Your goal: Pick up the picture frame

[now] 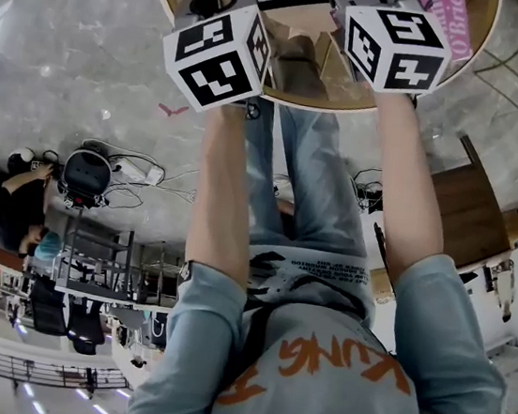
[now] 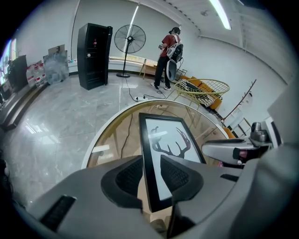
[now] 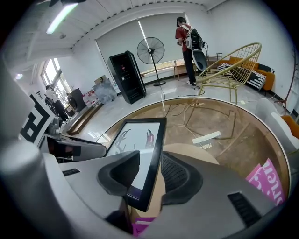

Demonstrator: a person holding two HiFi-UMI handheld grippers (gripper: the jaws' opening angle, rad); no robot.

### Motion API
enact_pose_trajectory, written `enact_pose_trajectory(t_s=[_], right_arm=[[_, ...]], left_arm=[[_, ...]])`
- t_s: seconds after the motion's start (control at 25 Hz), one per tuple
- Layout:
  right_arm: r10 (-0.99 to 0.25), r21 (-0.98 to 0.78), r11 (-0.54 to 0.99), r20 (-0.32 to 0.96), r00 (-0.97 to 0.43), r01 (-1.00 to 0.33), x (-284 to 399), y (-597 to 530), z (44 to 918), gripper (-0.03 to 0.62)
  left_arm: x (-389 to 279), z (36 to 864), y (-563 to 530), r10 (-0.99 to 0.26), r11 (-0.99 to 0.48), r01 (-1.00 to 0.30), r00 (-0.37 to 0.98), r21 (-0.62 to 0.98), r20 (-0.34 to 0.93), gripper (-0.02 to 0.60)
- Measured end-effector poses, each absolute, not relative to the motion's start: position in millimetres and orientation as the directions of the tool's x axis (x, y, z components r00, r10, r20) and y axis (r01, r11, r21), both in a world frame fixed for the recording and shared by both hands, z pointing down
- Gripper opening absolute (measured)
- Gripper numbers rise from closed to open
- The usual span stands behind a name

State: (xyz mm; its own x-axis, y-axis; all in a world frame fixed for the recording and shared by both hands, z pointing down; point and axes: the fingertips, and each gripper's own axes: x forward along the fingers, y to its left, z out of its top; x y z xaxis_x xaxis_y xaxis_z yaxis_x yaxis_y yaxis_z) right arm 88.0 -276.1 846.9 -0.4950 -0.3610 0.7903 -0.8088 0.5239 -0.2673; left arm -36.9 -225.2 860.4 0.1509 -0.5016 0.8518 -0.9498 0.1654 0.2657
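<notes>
The picture frame (image 2: 166, 149), black-edged with an antler drawing on white, lies on the round glass tabletop (image 2: 100, 140), with a tan thing under its near end. Its left edge stands between the jaws of the left hand-held gripper (image 2: 149, 162), which are spread, with a gap showing beside the outer pad. Its right edge stands between the jaws of the right hand-held gripper (image 3: 149, 158), also spread and not pressing on it. A pink printed sheet (image 3: 266, 179) lies near the tabletop's right rim. Beyond on the grey floor are a yellow wire chair (image 3: 233, 60), a standing fan (image 2: 130, 39), a black cabinet (image 2: 95, 55) and a person with a backpack (image 2: 169, 56)
</notes>
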Motion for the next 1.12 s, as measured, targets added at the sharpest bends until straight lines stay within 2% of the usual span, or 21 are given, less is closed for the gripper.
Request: enact_pose_trajectory(t_s=[0.28,0.52,0.72,0.88,1.12], right_arm=[[-0.286,-0.287,0.522,0.828,-0.482,-0.803,85.4,-289.4,862.9,0.166],[-0.244,-0.284,0.503,0.86,-0.449,-0.817,82.7,-293.9,872.8,0.153],[-0.254,-0.289,0.456,0.864,-0.435,-0.841,81.3,-286.9,874.4,0.137],[-0.253,-0.307,0.389,0.871,-0.421,-0.869,84.0,-294.9,873.6,0.115],[-0.31,-0.305,0.369,0.85,-0.426,-0.878,86.5,-286.5,859.1,0.094]], left_arm=[[-33.6,871.0,-230.5,-0.474,0.189,-0.945,0.152,0.269,0.867,0.13],[-31.3,876.5,-230.1,-0.479,0.196,-0.943,0.148,0.27,0.865,0.13],[-33.1,877.9,-224.8,-0.478,0.204,-0.946,0.128,0.251,0.869,0.126],[-34.7,875.9,-228.3,-0.483,0.226,-0.937,0.131,0.268,0.866,0.099],[-38.5,863.2,-221.6,-0.506,0.212,-0.931,0.155,0.296,0.848,0.086]])
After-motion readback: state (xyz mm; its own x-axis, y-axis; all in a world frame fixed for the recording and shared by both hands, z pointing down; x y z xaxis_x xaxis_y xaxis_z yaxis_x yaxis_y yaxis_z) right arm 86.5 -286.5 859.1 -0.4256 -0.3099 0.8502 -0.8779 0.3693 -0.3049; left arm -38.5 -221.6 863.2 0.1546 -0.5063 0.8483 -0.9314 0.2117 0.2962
